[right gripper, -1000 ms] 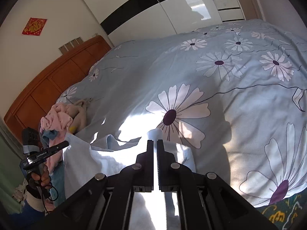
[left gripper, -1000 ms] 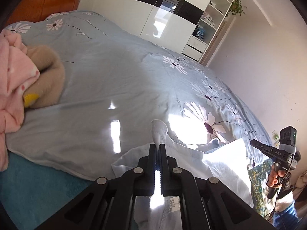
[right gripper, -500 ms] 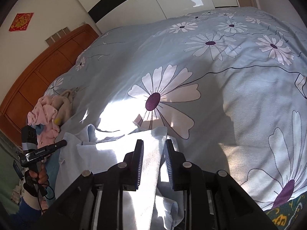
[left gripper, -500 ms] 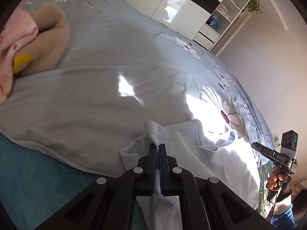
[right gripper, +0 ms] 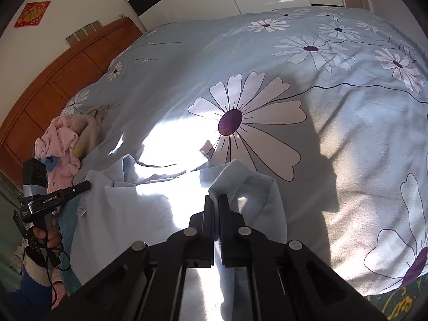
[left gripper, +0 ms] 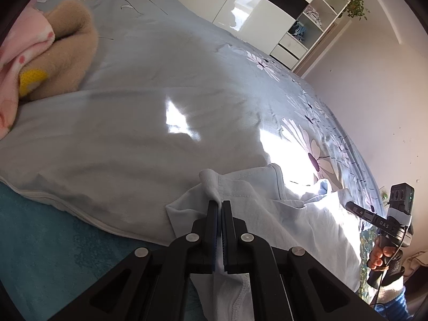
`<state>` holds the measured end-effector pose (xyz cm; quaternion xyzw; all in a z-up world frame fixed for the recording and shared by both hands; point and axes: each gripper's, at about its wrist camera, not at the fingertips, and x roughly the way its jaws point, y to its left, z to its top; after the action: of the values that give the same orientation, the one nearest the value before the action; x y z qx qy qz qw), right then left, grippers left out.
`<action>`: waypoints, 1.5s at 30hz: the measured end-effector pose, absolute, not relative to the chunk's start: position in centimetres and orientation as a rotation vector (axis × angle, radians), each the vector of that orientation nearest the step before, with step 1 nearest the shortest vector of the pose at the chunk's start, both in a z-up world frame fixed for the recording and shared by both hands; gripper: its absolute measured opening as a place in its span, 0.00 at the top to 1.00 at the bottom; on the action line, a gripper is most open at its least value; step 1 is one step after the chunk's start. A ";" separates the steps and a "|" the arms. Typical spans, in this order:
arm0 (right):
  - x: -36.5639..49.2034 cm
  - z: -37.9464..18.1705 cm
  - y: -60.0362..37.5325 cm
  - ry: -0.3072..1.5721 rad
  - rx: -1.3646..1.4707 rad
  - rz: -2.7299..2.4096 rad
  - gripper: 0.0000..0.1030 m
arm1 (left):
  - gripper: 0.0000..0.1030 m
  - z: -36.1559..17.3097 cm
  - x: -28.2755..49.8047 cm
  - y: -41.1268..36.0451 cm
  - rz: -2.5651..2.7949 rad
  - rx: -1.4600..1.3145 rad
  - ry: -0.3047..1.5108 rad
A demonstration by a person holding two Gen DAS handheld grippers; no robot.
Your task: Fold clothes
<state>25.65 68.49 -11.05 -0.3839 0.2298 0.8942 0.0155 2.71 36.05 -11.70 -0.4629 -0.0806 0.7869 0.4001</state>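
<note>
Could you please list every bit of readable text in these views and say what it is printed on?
"DAS": on the black bar of the right gripper, seen from the left wrist.
"GenRobot.AI": on the black bar of the left gripper, seen from the right wrist.
Red wall hanging: gold character too blurred to read.

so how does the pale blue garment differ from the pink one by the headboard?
The pale blue garment lies spread out near the bed edge, sunlit; the pink garment sits bunched in a heap in shade. The blue one is plain and pinched by both the left gripper and right gripper; the pink one is dotted and untouched. Both rest on the flowered duvet.
</note>
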 end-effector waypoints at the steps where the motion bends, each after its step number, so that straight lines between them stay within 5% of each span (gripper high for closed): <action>1: 26.1 -10.2 68.5 0.708 -1.151 2.810 0.98 | 0.97 -11.1 2.8 35.6 1.981 -1.134 -0.235; 6: 27.2 -7.9 69.3 0.654 -1.030 2.832 0.98 | 0.97 -9.7 2.8 36.0 2.024 -1.085 -0.185; 11: 25.7 -11.6 70.6 0.720 -1.144 2.706 0.98 | 0.97 -13.4 1.4 37.9 2.021 -1.225 -0.101; 19: 26.0 -12.8 71.5 0.824 -1.162 2.671 0.96 | 0.93 -12.9 1.5 36.5 1.987 -1.267 -0.206; 21: 26.6 -11.9 71.3 0.807 -1.150 2.691 0.92 | 0.79 -11.8 2.5 35.5 2.016 -1.246 -0.230; 22: 27.2 -11.4 71.2 0.797 -1.145 2.693 0.82 | 0.73 -11.2 3.0 35.1 2.030 -1.235 -0.242; 24: 29.1 -10.6 71.1 0.805 -1.110 2.692 0.62 | 0.43 -10.0 3.9 34.1 2.057 -1.213 -0.267; 29: 35.1 -11.7 70.2 0.939 -1.117 2.711 0.47 | 0.21 -7.5 7.4 33.1 2.098 -1.145 -0.285; 38: 37.5 -16.2 69.4 1.217 -1.117 2.658 0.46 | 0.20 -10.4 16.0 43.6 1.898 -1.182 -0.039; 45: 35.6 -16.3 69.1 1.261 -1.099 2.679 0.46 | 0.29 -14.1 17.2 46.9 1.864 -1.271 -0.078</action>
<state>35.64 69.05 -16.25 -0.3479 0.3993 0.8482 -0.0082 17.17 46.86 -14.10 -0.5089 -0.0311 0.7464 0.4277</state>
